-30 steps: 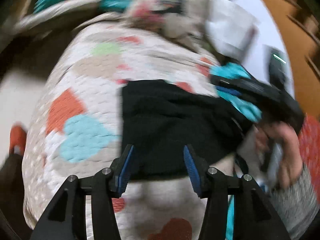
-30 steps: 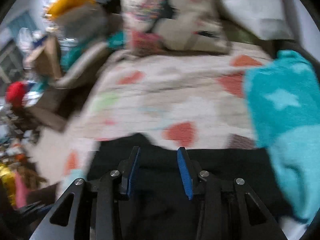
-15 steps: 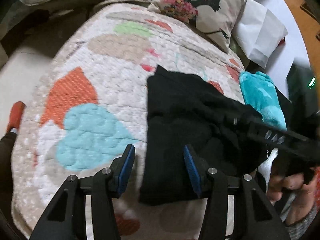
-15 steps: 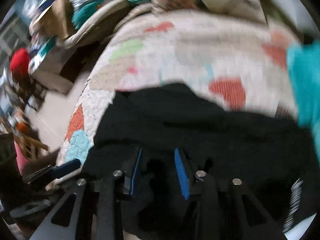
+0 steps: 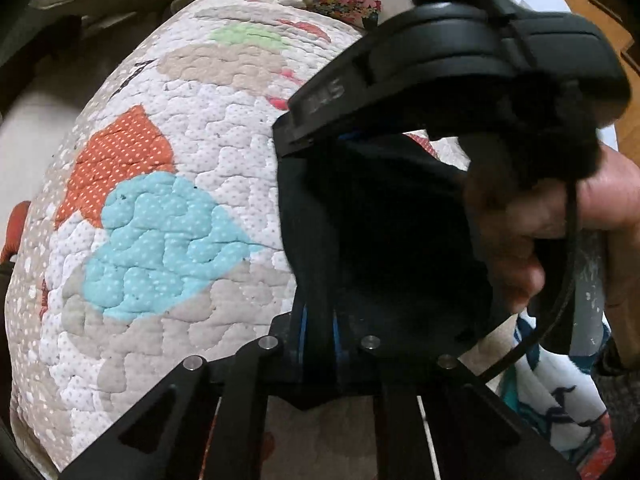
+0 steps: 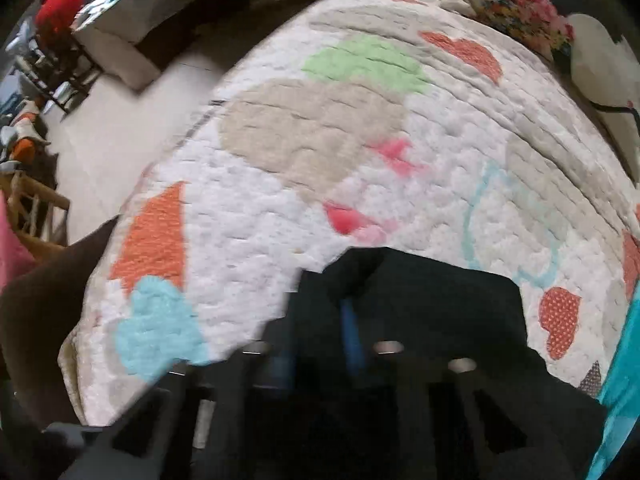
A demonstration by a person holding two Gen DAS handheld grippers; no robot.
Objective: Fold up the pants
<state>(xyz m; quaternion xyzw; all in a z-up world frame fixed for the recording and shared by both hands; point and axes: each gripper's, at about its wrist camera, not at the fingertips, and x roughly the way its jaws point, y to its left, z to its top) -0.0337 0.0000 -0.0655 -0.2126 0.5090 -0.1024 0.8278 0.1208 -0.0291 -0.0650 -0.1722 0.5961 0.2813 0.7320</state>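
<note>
The black pants (image 5: 384,240) lie on a quilted bedspread with coloured hearts (image 5: 168,232). My left gripper (image 5: 319,330) is shut on the near left edge of the pants, blue pads pinching the cloth. My right gripper (image 6: 316,336) is shut on another edge of the black pants (image 6: 432,320), blurred in its own view. In the left wrist view the right gripper's black body (image 5: 460,64) and the hand holding it (image 5: 560,232) hover right over the pants and hide their far part.
A flowered pillow (image 6: 524,4) lies at the head of the bed. A teal blanket (image 6: 624,380) lies at the right edge. Floor and cluttered furniture (image 6: 60,40) are off the bed's left side. A white and blue cloth (image 5: 560,400) is at lower right.
Both grippers were open over the pants and have closed on the cloth. The right gripper has swung across in front of the left wrist camera.
</note>
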